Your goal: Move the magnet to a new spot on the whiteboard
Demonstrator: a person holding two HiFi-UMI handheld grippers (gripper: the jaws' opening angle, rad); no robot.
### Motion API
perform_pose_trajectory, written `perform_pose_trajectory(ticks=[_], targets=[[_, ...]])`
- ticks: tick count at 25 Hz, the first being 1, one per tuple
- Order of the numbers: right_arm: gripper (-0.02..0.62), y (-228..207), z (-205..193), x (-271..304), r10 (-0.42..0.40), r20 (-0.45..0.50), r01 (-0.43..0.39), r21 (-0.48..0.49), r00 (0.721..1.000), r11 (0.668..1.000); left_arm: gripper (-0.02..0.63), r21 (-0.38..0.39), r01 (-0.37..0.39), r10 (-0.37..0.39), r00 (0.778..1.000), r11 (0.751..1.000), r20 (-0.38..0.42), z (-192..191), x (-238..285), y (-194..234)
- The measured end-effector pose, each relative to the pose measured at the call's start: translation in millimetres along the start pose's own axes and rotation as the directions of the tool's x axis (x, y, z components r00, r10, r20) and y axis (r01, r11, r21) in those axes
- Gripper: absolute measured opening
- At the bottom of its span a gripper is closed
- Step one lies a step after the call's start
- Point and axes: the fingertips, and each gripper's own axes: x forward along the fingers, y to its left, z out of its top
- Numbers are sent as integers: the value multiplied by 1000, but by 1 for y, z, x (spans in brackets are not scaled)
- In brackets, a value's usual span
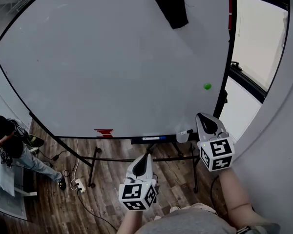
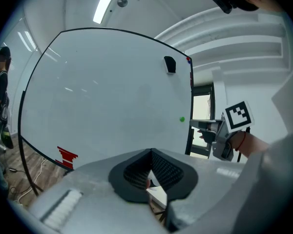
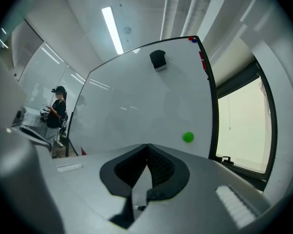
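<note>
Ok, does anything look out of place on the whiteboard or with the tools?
Nothing stands out. The green magnet sits on the whiteboard near its right edge, the black block higher up. The left tool and right tool are shut, empty and short of the board.

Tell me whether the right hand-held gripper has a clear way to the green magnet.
Probably yes. In the head view the right hand-held gripper is below the green magnet, nothing between them but bare whiteboard. Its jaws are shut and would need opening first.
</note>
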Motion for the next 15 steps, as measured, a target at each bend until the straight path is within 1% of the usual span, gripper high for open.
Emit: perform_pose_trajectory(ticks=[5,8,11,15], targets=[[8,-38,-3,24,-74,2,74,-1,997,997,3,-7,-12,12,1000,1000,-6,-4,16,3],[24,-59,-5,35,-125,-4,125,-7,992,992,3,-9,-15,15,1000,1000,-13,-8,23,4],[67,-75,-5,46,-162,-14,162,-12,987,987,3,-4,-18,18,1000,1000,-22,-10,29,5],[116,-88,-4,60,-191,-28,190,-17,981,982,3,0,-22,22,1000,1000,-23,-10,32,8]])
